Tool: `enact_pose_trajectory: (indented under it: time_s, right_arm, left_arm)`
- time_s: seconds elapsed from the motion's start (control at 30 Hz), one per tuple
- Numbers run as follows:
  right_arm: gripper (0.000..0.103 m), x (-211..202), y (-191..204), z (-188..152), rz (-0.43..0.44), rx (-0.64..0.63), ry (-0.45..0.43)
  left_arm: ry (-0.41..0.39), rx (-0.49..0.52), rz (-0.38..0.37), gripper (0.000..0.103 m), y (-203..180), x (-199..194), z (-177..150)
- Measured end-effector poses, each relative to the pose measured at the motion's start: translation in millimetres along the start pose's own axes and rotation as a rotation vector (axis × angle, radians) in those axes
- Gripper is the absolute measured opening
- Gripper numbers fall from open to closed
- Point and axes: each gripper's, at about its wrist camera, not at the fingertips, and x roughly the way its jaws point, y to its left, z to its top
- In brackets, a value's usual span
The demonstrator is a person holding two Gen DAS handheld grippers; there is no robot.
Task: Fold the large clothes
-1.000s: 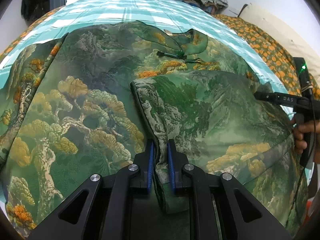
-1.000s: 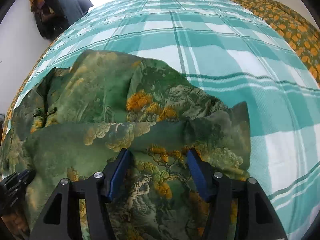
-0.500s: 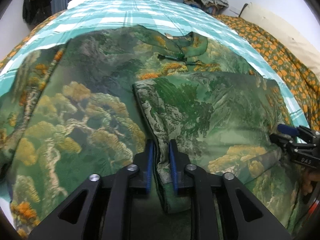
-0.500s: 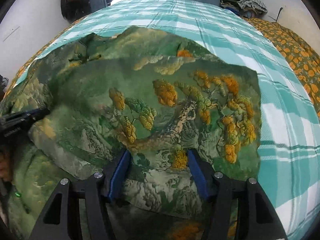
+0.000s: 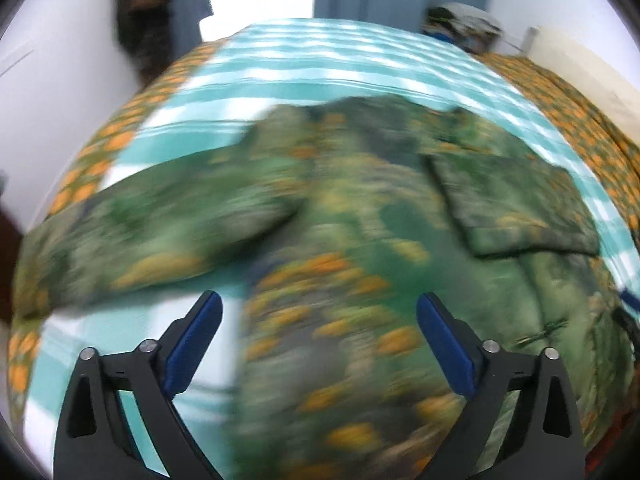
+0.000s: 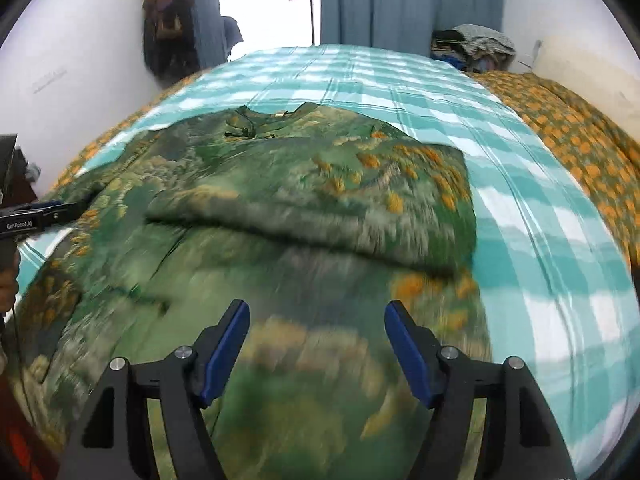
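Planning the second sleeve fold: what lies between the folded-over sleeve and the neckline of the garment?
Only the green garment's own chest; nothing else lies between folded sleeve and neckline, per the right wrist view.

Your left gripper (image 5: 318, 344) is hanging over the bed (image 5: 320, 60) with its blue-padded fingers (image 5: 192, 346) spread wide; they've just been opening and there's nothing between them, the cloth is below and out of their grip. The whole shot is pretty smeared. The green garment (image 5: 340, 248) with the orange tree print lies spread on the teal checked bedsheet (image 5: 300, 80). One sleeve (image 5: 152, 232) is stretched out flat to the left, and on the right another sleeve (image 5: 516, 204) is folded in over the body. An orange-flowered blanket (image 5: 580, 120) runs along the right side.
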Motion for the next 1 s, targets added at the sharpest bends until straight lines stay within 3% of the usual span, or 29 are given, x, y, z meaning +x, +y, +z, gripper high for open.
enact_pose_trajectory:
  time_s: [0.13,0.37,0.5,0.53,0.57,0.6,0.63,0.67,0.87,1.0]
  right_arm:
    - [0.072,-16.0,3.5,-23.6,0.006,0.07,-0.036]
    - [0.072,-12.7,27.4,-29.3,-0.015,-0.001,-0.026]
    - [0.072,-4.0,42.9,-34.3,0.01,-0.028,0.0]
    - [0.072,0.1,47.5,-36.6,0.02,-0.042,0.015]
    - [0.072,2.8,50.2,-38.5,0.027,-0.052,0.025]
    - [0.072,5.4,53.6,-40.7,0.031,-0.067,0.034]
    - [0.072,6.2,55.1,-41.8,0.031,-0.076,0.036]
    - [0.072,7.0,57.0,-43.0,0.028,-0.088,0.034]
    - [0.072,11.4,47.6,-39.7,0.069,-0.037,0.027]
    - [0.072,11.7,37.7,-41.0,0.108,0.014,0.023]
  left_arm:
    - [-0.003,-0.218,0.063,0.098,83.2,-6.6,-8.6]
    - [-0.011,-0.789,0.012,0.098,227.5,25.7,-34.9]
    - [-0.092,-1.06,-0.004,0.097,280.8,50.1,-43.4]
    - [-0.115,-1.094,-0.003,0.096,285.8,53.0,-43.0]
    - [-0.139,-1.116,0.007,0.083,290.1,54.7,-40.5]
    - [-0.156,-1.113,0.014,0.058,291.7,56.1,-35.8]
    - [-0.159,-1.091,0.031,0.04,291.0,55.5,-30.4]
    - [-0.163,-1.066,0.045,0.014,288.0,53.5,-26.2]
    - [-0.214,-0.799,0.097,0.009,236.8,12.4,30.1]
    - [-0.3,-0.505,0.046,0.009,152.7,-30.0,94.2]
